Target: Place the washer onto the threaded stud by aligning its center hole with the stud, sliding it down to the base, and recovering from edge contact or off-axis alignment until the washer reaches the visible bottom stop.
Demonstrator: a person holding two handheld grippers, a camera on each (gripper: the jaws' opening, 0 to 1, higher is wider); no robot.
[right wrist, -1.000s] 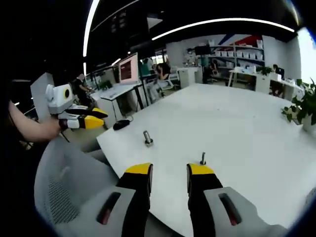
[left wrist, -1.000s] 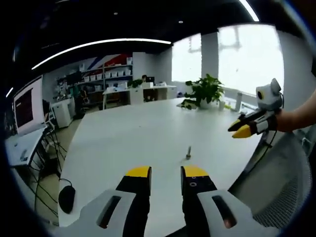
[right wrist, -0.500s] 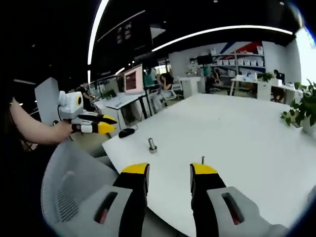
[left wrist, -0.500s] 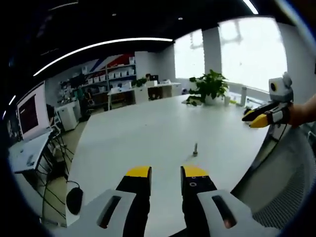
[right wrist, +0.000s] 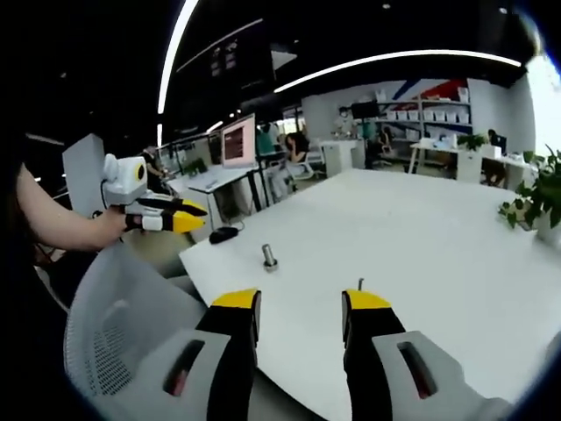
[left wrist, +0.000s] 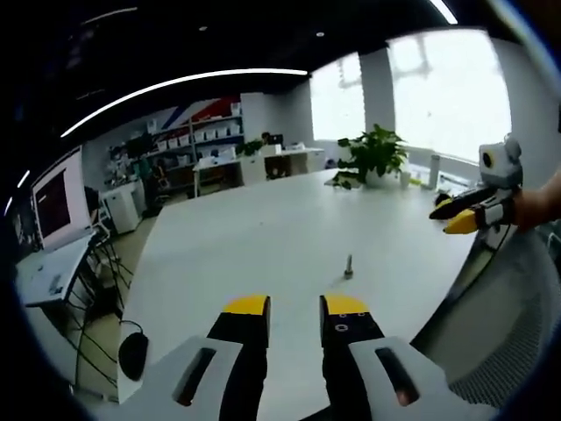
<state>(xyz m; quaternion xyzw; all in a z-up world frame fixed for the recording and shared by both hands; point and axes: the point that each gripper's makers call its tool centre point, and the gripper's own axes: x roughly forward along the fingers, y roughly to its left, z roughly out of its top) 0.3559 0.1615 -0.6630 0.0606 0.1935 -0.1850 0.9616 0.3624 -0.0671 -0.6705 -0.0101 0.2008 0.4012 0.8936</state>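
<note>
Left gripper view, left to right: a black mouse (left wrist: 133, 354) lay at the table's (left wrist: 263, 237) near-left edge. The left gripper (left wrist: 294, 309) hung above the near edge, jaws parted by a narrow gap, nothing between them, touching nothing. A small threaded stud (left wrist: 349, 267) stood upright on the table just beyond the right jaw. A potted plant (left wrist: 375, 156) sat at the far side. The right gripper (left wrist: 452, 217) entered from the right, off the table's edge; its yellow tips looked nearly together, aperture not certain.

Right gripper view: the left gripper (right wrist: 195, 216) hovered at left, near a mesh chair (right wrist: 123, 324). A short bolt-like piece (right wrist: 270, 257) stood near the table's (right wrist: 421, 219) corner; a thin stud (right wrist: 360, 285) rose just past the right jaw. The right gripper (right wrist: 301, 305) was open and empty.

No legible writing. The washer could not be made out. Versus 0.5 s earlier: only slight camera drift; layout unchanged.
</note>
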